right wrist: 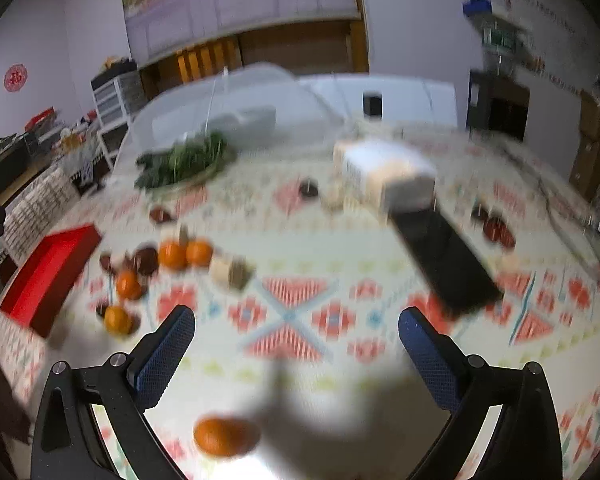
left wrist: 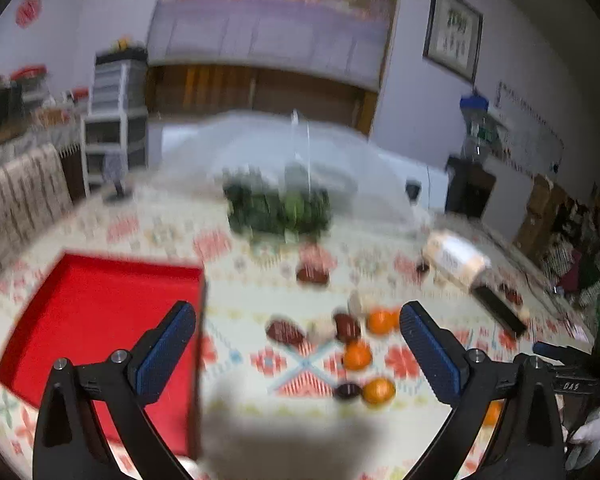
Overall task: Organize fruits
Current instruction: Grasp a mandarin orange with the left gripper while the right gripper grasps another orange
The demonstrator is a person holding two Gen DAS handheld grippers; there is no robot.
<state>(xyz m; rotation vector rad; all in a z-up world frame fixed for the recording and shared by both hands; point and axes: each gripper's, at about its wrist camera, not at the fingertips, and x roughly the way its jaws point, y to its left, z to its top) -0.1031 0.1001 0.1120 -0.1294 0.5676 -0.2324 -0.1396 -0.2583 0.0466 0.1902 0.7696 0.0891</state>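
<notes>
Although both views are blurred, the step in hand is judged to be an early approach: no fruit is held, and none is seen in the red tray (left wrist: 100,320).

Nearest the right wrist camera, the right gripper (right wrist: 296,336) is shown with its blue-padded fingers (right wrist: 168,348) spread wide and empty, raised above the patterned table (right wrist: 340,272) and directed forward and down. One orange (right wrist: 225,436) lies at lower centre of that frame, close below the gripper and between the lines of its fingers. Further off, at centre left, a cluster of oranges (right wrist: 172,254) and dark red-brown fruits (right wrist: 146,259) is seen, with the tray beyond it at the left edge.

Nearest the left wrist camera, the left gripper (left wrist: 298,334) is likewise held apart and empty, above the table, with its left finger over the tray's right wall. The same fruit cluster is found at lower centre right of this frame: oranges (left wrist: 378,391) mixed with dark fruits (left wrist: 286,330). Farther back, a bunch of leafy greens (left wrist: 278,208) under a translucent mesh cover (left wrist: 340,148), a pale box (left wrist: 456,258) and a black flat object (left wrist: 500,312) are visible.

The next move is judged to call for one gripper to be lowered over a single fruit, probably the near orange, and closed gently, since round fruit may roll. The tray is presumed to be the destination.
</notes>
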